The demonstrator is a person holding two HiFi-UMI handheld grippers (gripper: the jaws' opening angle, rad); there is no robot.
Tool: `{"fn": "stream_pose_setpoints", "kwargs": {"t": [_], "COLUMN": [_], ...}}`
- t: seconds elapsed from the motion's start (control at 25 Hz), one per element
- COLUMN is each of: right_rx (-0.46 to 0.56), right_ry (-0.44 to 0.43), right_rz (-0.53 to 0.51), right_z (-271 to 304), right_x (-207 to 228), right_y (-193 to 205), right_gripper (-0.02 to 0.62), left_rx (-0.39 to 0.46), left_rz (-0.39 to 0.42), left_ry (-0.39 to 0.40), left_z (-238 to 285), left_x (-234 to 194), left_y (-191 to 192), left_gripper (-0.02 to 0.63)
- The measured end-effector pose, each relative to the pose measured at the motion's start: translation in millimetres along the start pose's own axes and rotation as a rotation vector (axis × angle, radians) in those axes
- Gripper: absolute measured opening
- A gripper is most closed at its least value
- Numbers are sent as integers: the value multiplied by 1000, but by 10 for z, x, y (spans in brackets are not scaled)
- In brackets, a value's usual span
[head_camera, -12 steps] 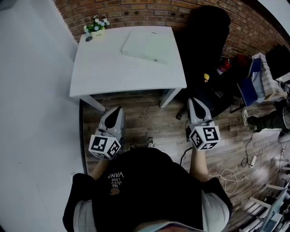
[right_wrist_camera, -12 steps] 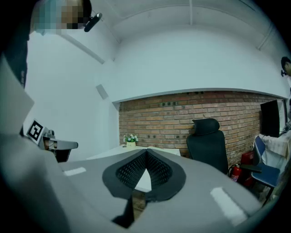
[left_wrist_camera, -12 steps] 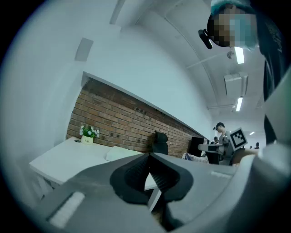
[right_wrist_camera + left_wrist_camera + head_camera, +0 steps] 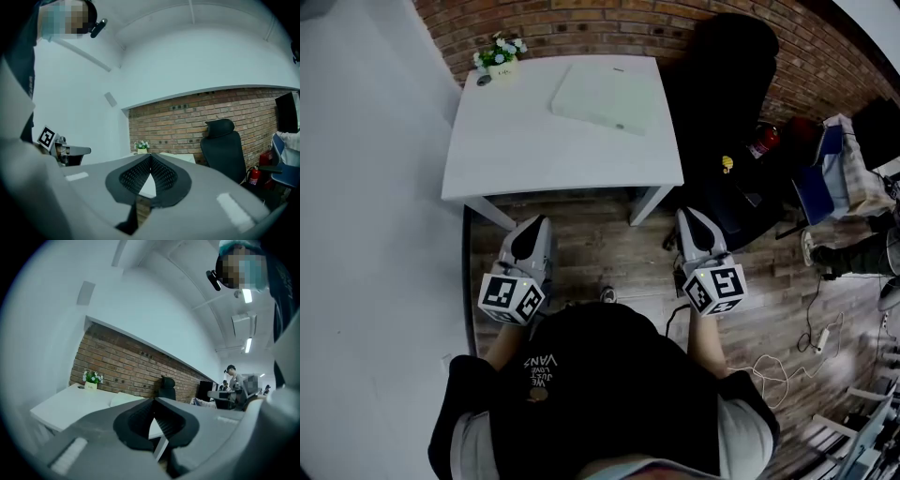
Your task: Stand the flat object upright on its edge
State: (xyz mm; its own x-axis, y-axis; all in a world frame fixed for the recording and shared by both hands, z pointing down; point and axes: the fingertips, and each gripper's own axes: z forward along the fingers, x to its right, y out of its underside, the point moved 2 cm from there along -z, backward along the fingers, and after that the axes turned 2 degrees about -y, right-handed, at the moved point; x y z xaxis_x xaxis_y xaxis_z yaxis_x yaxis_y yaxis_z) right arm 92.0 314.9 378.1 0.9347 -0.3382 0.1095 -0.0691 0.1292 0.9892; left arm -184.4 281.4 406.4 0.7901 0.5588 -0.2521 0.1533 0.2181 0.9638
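A flat white board-like object (image 4: 605, 97) lies on the white table (image 4: 516, 155) toward its far right part, near the brick wall; the left gripper view shows it as a pale slab (image 4: 125, 399). Both grippers hang in front of the table's near edge, over the wooden floor. My left gripper (image 4: 536, 225) is shut and empty, its jaws meeting tip to tip (image 4: 153, 401). My right gripper (image 4: 686, 214) is shut too, with nothing held (image 4: 150, 155). Neither touches the table or the flat object.
A small pot of flowers (image 4: 500, 58) and a small dark disc (image 4: 484, 80) sit at the table's far left corner. A black office chair (image 4: 727, 70) stands right of the table, with a red fire extinguisher (image 4: 762, 138), bags and cables on the floor further right.
Both grippers have shifted slightly toward the table and a little left; the right one moved more. Jaws stay shut.
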Motion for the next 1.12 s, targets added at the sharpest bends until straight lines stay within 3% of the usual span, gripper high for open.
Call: {"fn": "stream_pose_setpoints", "kwargs": {"t": [0.76, 1.12], "right_rx": [-33, -51], "right_ry": [-129, -134], "right_rz": [-1, 27], "right_z": [160, 394], "right_x": [427, 494], "right_y": [47, 139], "right_gripper": [-2, -2], "left_rx": [6, -3], "left_rz": [0, -9], "left_ry": [-64, -78], "left_z": [300, 486], "left_x": [300, 136], "left_y": [154, 141], "left_gripper": [0, 0]}}
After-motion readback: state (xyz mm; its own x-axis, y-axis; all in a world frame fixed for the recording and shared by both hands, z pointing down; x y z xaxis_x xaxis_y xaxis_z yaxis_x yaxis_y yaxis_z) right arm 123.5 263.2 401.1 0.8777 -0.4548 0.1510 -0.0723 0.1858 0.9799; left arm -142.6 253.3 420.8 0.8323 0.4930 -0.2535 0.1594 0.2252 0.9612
